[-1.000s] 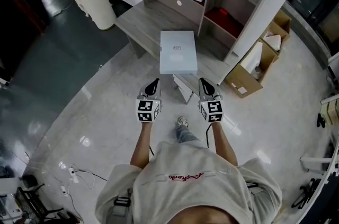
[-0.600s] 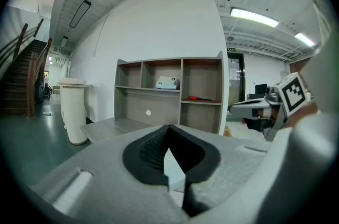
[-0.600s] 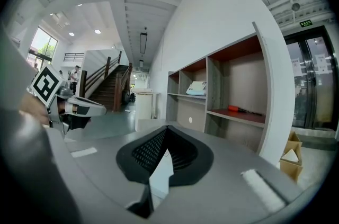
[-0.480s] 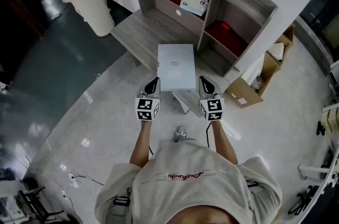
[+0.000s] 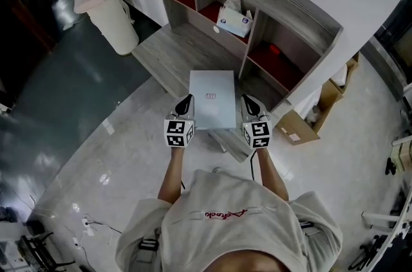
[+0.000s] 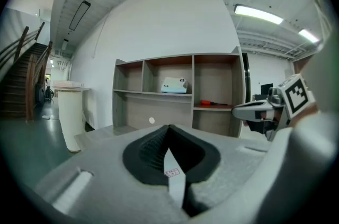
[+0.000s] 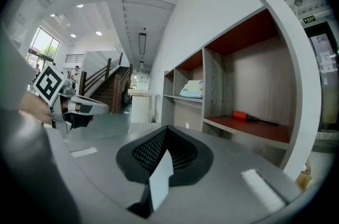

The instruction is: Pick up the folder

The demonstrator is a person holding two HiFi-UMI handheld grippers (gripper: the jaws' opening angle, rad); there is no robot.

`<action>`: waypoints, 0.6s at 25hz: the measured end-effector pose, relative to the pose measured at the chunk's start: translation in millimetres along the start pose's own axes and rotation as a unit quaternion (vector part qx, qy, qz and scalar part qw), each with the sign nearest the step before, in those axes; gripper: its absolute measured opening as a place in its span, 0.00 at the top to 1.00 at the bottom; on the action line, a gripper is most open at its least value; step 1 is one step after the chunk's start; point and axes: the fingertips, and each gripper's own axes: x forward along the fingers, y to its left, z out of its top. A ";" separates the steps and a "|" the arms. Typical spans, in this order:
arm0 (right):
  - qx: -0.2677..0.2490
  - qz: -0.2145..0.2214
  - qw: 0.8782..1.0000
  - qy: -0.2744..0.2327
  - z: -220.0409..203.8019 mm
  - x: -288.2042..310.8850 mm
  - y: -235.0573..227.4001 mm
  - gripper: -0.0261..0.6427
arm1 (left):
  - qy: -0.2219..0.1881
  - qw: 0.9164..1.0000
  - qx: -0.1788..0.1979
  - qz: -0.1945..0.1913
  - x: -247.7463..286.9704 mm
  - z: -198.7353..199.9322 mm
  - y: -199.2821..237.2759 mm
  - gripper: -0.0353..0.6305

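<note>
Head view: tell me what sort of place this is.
Probably an office or lab hall, not a home: a grey wooden desk with red-lined cubby shelves, open brown cardboard boxes on the polished pale floor, and a tall white lidded bin nearby.

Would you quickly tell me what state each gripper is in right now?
Left gripper: jaws closed, holding nothing.
Right gripper: jaws closed, holding nothing.

We saw the right gripper (image 7: 166, 135), black jaws together. Ahead, the grey wooden shelf unit (image 7: 208, 90) held an orange-handled screwdriver (image 7: 249, 116) and a pale blue tissue box (image 7: 192, 89). The left gripper (image 7: 92, 108) sat at frame left.
</note>
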 end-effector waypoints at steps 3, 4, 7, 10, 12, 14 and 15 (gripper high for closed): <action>0.002 0.002 1.000 0.002 -1.9 13.7 -12.1 0.95 | 0.002 1.000 0.000 0.002 18.6 1.0 2.9 0.95; 0.003 0.003 1.000 0.003 -3.5 17.1 -15.1 0.95 | 0.003 1.000 0.000 0.002 23.1 0.5 3.3 0.95; 0.006 0.006 1.000 0.007 -7.6 26.3 -21.4 0.95 | 0.006 1.000 -0.002 0.004 32.4 -0.9 4.7 0.95; 0.010 0.009 1.000 0.012 -13.3 32.0 -22.7 0.95 | 0.011 1.000 -0.003 0.007 35.3 -6.7 6.4 0.95; 0.013 0.013 1.000 0.017 -18.5 33.5 -19.6 0.95 | 0.016 1.000 -0.005 0.010 33.7 -11.8 9.1 0.95; 0.016 0.017 0.999 0.023 -23.8 32.2 -14.3 0.95 | 0.022 1.000 -0.008 0.013 28.7 -17.3 11.6 0.95; 0.018 0.018 0.999 0.026 -25.8 30.6 -12.2 0.95 | 0.024 1.000 -0.010 0.014 26.1 -19.4 12.1 0.95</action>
